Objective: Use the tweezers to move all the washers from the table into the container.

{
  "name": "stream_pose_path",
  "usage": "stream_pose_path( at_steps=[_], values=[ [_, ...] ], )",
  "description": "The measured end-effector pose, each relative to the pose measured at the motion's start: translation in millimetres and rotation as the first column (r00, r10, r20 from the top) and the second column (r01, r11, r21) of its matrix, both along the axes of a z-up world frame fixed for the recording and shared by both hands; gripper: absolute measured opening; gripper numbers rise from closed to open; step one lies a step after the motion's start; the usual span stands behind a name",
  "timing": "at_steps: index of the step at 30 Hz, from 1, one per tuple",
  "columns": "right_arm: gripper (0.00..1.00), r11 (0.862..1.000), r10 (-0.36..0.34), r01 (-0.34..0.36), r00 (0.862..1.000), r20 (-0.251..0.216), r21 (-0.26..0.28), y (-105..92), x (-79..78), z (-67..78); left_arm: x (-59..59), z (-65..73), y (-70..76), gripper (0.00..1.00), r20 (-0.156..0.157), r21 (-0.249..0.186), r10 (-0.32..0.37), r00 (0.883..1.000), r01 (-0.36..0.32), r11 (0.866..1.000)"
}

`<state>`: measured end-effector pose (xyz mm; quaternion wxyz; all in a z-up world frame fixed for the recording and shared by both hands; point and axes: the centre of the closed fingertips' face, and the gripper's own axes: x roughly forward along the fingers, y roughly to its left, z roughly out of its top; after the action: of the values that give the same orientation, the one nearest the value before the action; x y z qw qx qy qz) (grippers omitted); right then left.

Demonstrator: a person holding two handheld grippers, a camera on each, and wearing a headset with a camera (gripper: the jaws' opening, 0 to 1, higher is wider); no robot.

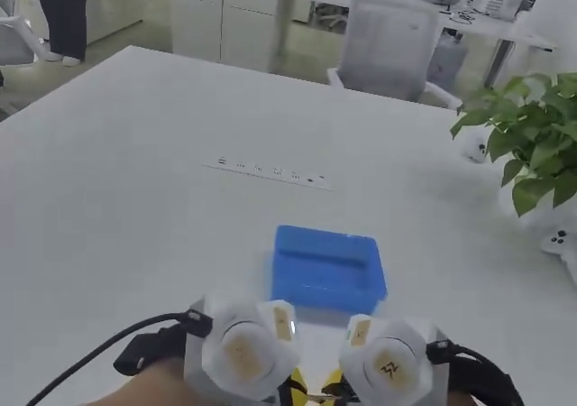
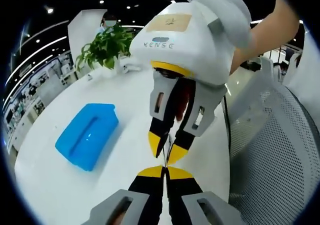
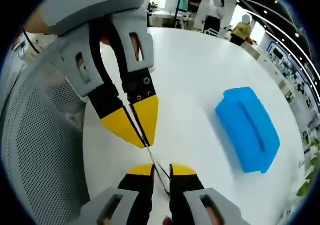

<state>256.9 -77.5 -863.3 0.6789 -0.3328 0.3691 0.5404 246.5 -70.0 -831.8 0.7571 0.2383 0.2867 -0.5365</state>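
Head view: we see the blue container (image 1: pixel 329 266) on the white table (image 1: pixel 135 153), left gripper (image 1: pixel 293 390) and right gripper (image 1: pixel 335 388) tip to tip just before it | left gripper view: our jaws pinch the tweezers (image 2: pixel 168 157) | right gripper view: jaws likewise pinch the tweezers, container off right.

Grey lettering on the white housing of the right gripper (image 2: pixel 168 149) reads roughly "KENSE" (the last letter is unclear) in the left gripper view. A tan label (image 2: pixel 169 22) above it carries a small mark too faint to read. In the head view, its round tan cap (image 1: pixel 389 368) bears a mark resembling "22".
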Motion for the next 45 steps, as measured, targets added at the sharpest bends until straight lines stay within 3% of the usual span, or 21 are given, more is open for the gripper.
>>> stream_pose_path(
  at_steps=[5, 8, 11, 14, 15, 17, 18, 19, 21, 25, 27, 29, 30, 31, 33, 35, 36, 37, 39, 40, 45],
  values=[
    [0.17, 0.999, -0.024, 0.024, 1.000, 0.005, -0.023, -4.3, -2.4, -8.2, 0.1, -14.7, 3.8, 0.00, -0.014, 0.025, 0.000, 1.000, 0.001, 1.000],
    [0.23, 0.997, -0.078, 0.078, 0.997, -0.025, 0.016, -7.6, -10.7, 1.4, 0.2, -21.5, 4.3, 0.00, -0.015, 0.041, -0.005, 1.000, 0.005, 0.999],
    [0.27, 0.980, -0.179, 0.181, 0.983, -0.033, 0.082, -14.6, -18.0, 16.5, 2.4, -26.8, 5.7, 0.00, 0.000, 0.066, -0.024, 1.000, 0.024, 0.998],
    [0.29, 0.939, -0.299, 0.310, 0.950, -0.090, 0.148, -26.8, -30.9, 29.8, 6.4, -33.8, 7.7, 0.00, -0.013, 0.082, -0.020, 1.000, 0.021, 0.996],
    [0.29, 0.911, -0.354, 0.371, 0.928, -0.119, 0.180, -32.0, -36.1, 36.8, 6.8, -37.1, 8.8, 0.00, -0.025, 0.092, -0.020, 1.000, 0.022, 0.996],
    [0.30, 0.878, -0.408, 0.427, 0.904, -0.131, 0.214, -39.7, -40.8, 45.8, 7.8, -40.3, 10.6, 0.00, -0.023, 0.109, -0.026, 0.999, 0.029, 0.994],
    [0.29, 0.855, -0.448, 0.466, 0.885, -0.128, 0.227, -46.1, -43.1, 51.0, 7.8, -41.0, 10.9, 0.00, -0.026, 0.112, -0.027, 0.999, 0.030, 0.993],
    [0.27, 0.845, -0.469, 0.486, 0.874, -0.128, 0.222, -51.2, -45.7, 52.9, 7.8, -43.1, 12.3, 0.00, -0.035, 0.124, -0.028, 0.999, 0.033, 0.992],
    [0.27, 0.839, -0.483, 0.497, 0.868, -0.116, 0.222, -59.1, -53.3, 57.3, 8.7, -45.2, 13.5, 0.00, -0.038, 0.136, -0.032, 0.999, 0.037, 0.990],
    [0.29, 0.796, -0.548, 0.555, 0.830, -0.102, 0.241, -71.0, -58.9, 58.4, 15.3, -45.8, 16.0, 0.00, -0.037, 0.150, 0.029, 0.999, -0.023, 0.988],
    [0.29, 0.790, -0.563, 0.565, 0.822, -0.084, 0.238, -74.2, -56.2, 58.0, 16.9, -43.2, 19.3, 0.03, -0.032, 0.143, 0.056, 0.998, -0.051, 0.988],
    [0.29, 0.781, -0.566, 0.559, 0.822, -0.065, 0.277, -71.0, -49.2, 67.2, 17.9, -37.8, 23.4, 0.14, -0.069, 0.107, 0.135, 0.988, -0.127, 0.986],
    [0.29, 0.776, -0.569, 0.564, 0.819, -0.070, 0.282, -71.0, -47.9, 68.0, 17.7, -33.3, 27.0, 0.16, -0.096, 0.084, 0.186, 0.978, -0.178, 0.980],
    [0.30, 0.773, -0.572, 0.568, 0.817, -0.076, 0.283, -72.1, -47.3, 66.7, 19.1, -29.3, 30.6, 0.19, -0.104, 0.068, 0.232, 0.967, -0.226, 0.972],
    [0.31, 0.763, -0.585, 0.586, 0.805, -0.094, 0.273, -76.9, -46.5, 60.3, 17.3, -17.0, 34.3, 0.26, -0.160, -0.004, 0.314, 0.936, -0.318, 0.948],
    [0.31, 0.759, -0.582, 0.587, 0.806, -0.110, 0.282, -76.0, -45.8, 61.6, 15.7, -0.8, 39.8, 0.33, -0.179, -0.083, 0.366, 0.913, -0.385, 0.919],
    [0.31, 0.756, -0.581, 0.583, 0.807, -0.107, 0.298, -74.0, -44.2, 64.3, 13.9, 3.5, 43.2, 0.35, -0.182, -0.095, 0.379, 0.907, -0.400, 0.912],
    [0.32, 0.759, -0.579, 0.579, 0.810, -0.098, 0.299, -74.2, -43.6, 64.0, 11.3, 9.5, 50.7, 0.37, -0.177, -0.101, 0.411, 0.894, -0.432, 0.896],
    [0.34, 0.759, -0.583, 0.584, 0.806, -0.097, 0.288, -76.4, -43.8, 62.0, 6.3, 17.7, 61.6, 0.46, -0.152, -0.107, 0.441, 0.884, -0.459, 0.882],
    [0.35, 0.754, -0.585, 0.585, 0.805, -0.100, 0.297, -75.9, -43.3, 63.3, 2.7, 20.0, 65.1, 0.49, -0.152, -0.106, 0.446, 0.882, -0.463, 0.880],
    [0.42, 0.740, -0.602, 0.594, 0.794, -0.083, 0.315, -77.8, -40.1, 67.0, -12.7, 36.9, 83.9, 0.60, -0.117, -0.136, 0.516, 0.849, -0.528, 0.838]
  ],
)
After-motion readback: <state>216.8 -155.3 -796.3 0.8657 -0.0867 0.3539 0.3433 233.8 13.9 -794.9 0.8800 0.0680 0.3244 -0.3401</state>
